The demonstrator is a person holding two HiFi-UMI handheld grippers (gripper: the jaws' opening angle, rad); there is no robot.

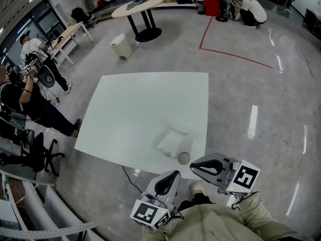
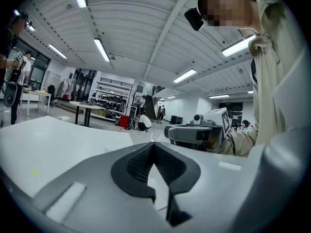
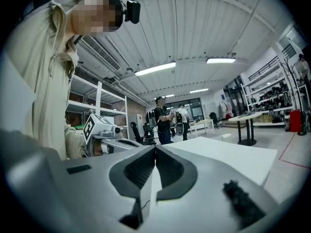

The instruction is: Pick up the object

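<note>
A white glove-shaped object (image 1: 172, 139) lies on the white table (image 1: 135, 109) near its front right corner. Just in front of it stands a small round pale cup (image 1: 184, 158). Both grippers hover off the table's front edge, apart from these things. My left gripper (image 1: 175, 174) is shut and empty; in the left gripper view its jaws meet at the tips (image 2: 154, 143). My right gripper (image 1: 193, 165) is also shut with nothing in it (image 3: 156, 147). Neither gripper view shows the glove-shaped object or the cup. Each gripper view shows the other gripper (image 2: 194, 132) (image 3: 104, 130).
A cable (image 1: 131, 177) runs on the floor under the table's front edge. People stand by desks at the left (image 1: 30, 84), with an office chair (image 1: 35, 154) nearby. Behind are a round table (image 1: 138, 6), a white bin (image 1: 121, 46), a crouching person (image 1: 252, 10) and red floor tape (image 1: 235, 55).
</note>
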